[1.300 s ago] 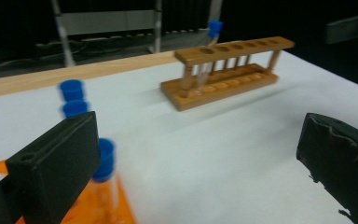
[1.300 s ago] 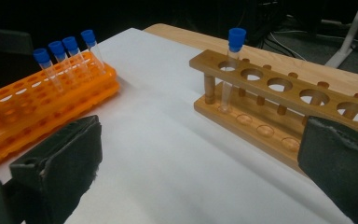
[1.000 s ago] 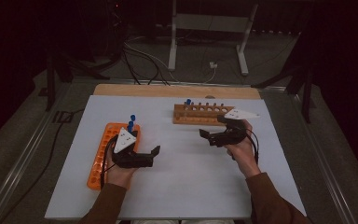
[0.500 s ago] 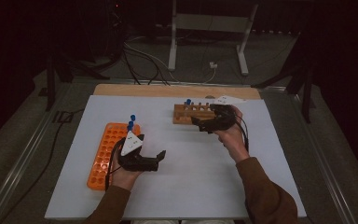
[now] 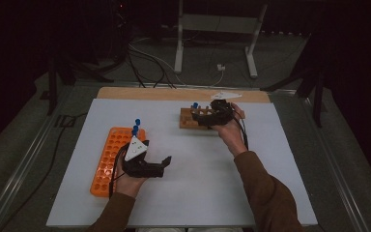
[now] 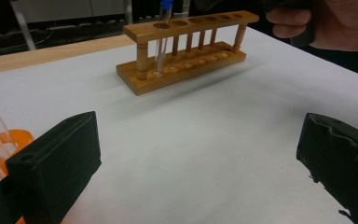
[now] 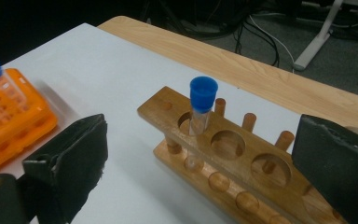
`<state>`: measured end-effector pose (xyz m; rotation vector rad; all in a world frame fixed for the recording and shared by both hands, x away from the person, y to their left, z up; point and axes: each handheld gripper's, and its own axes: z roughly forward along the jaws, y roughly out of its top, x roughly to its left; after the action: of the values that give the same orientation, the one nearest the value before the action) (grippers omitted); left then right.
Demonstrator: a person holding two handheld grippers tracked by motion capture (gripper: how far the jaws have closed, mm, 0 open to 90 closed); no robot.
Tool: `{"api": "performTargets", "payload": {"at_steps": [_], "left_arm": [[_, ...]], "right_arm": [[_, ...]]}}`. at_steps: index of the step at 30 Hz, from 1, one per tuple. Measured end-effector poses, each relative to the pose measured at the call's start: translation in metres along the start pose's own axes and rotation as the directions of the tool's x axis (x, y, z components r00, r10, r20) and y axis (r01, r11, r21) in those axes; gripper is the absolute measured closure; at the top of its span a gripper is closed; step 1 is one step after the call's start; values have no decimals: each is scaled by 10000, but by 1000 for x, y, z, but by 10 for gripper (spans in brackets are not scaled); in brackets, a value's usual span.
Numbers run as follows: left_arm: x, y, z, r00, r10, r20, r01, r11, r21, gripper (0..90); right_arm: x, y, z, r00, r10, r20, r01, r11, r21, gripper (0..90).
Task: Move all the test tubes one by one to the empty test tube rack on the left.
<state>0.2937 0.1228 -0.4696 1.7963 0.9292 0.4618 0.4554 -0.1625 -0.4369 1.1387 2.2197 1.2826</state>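
Jaws wide on both: I held the right gripper (image 5: 207,116) over the wooden rack (image 7: 223,154), left gripper (image 5: 154,166) beside the orange rack (image 5: 107,159).

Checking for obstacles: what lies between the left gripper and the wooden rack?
Nothing. In the left gripper view, only bare white table cover stretches from the open left gripper to the wooden rack; the high view shows the same.

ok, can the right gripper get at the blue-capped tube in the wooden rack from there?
Probably yes. The right gripper is open and right at the wooden rack, with the blue-capped tube upright between its jaws and nothing in the way.
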Motion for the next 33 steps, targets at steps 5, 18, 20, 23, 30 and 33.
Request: {"api": "performTargets", "payload": {"at_steps": [5, 18, 20, 23, 30, 33], "left_arm": [[2, -1, -1, 10000, -89, -16, 89, 10000, -31, 7], [2, -1, -3, 9999, -153, 43, 153, 9999, -41, 7], [2, -2, -4, 9999, -156, 29, 156, 9999, -36, 7], [2, -2, -3, 9998, -170, 34, 170, 9999, -12, 7], [0, -3, -2, 9999, -138, 86, 138, 9999, 22, 7], [1, -3, -2, 9999, -150, 80, 150, 9999, 24, 7]], "right_arm": [[-3, 0, 16, 9997, 219, 137, -220, 9997, 123, 64], [2, -5, 39, 9993, -133, 336, 139, 9997, -186, 681], [3, -6, 40, 9989, -221, 403, 230, 9995, -233, 741], [5, -6, 40, 9988, -310, 391, 320, 9991, -265, 758], [9, -5, 39, 9972, -493, 567, 512, 9982, -327, 764], [7, -2, 33, 9982, -340, 495, 367, 9978, -554, 764]]}}
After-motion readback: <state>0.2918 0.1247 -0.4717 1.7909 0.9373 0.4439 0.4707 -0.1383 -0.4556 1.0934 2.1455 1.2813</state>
